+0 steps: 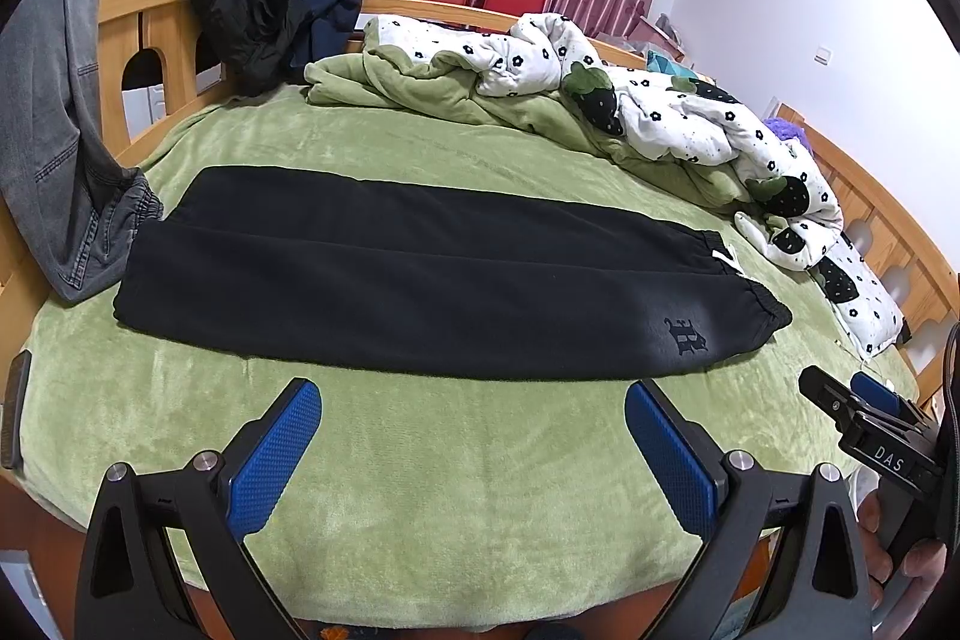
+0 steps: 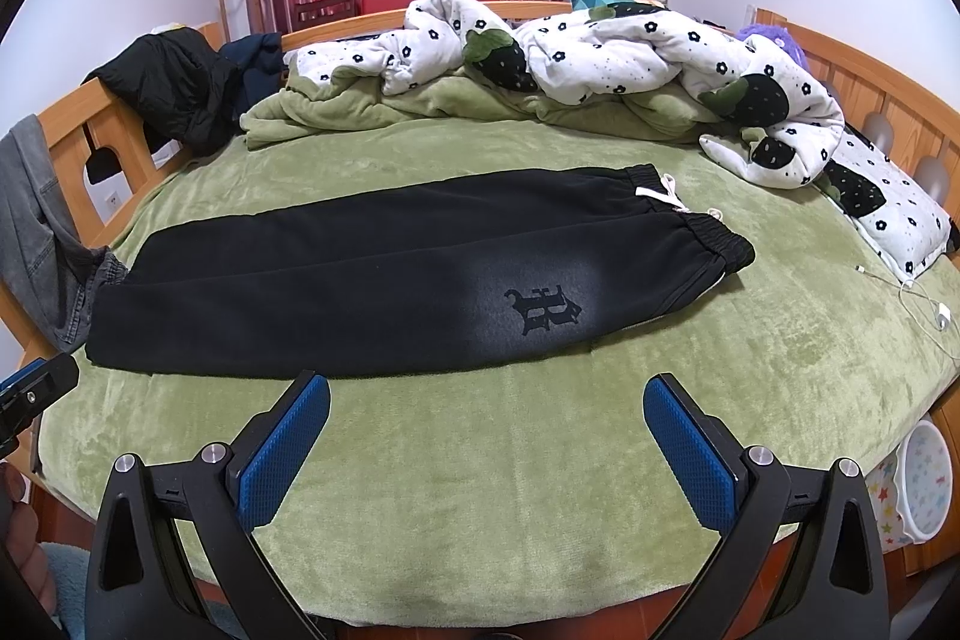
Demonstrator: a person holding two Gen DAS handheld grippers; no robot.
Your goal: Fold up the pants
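Observation:
Black sweatpants (image 1: 420, 274) (image 2: 390, 274) lie flat across the green bed cover, folded lengthwise with one leg over the other. The elastic waistband with a white drawstring (image 2: 660, 193) points right, the leg ends point left. A dark embroidered logo (image 2: 543, 307) sits near the waistband. My left gripper (image 1: 474, 400) hovers open over the bed's near edge, short of the pants. My right gripper (image 2: 486, 394) is open too, just in front of the pants' near edge below the logo. Nothing is between either pair of blue pads.
A crumpled white flower-print and green quilt (image 2: 600, 64) fills the far side of the bed. Grey jeans (image 1: 54, 130) and dark jackets (image 1: 240, 10) hang on the wooden rail at left. A white charging cable (image 2: 918, 304) lies at right. A star-patterned bin (image 2: 924, 484) stands beside the bed.

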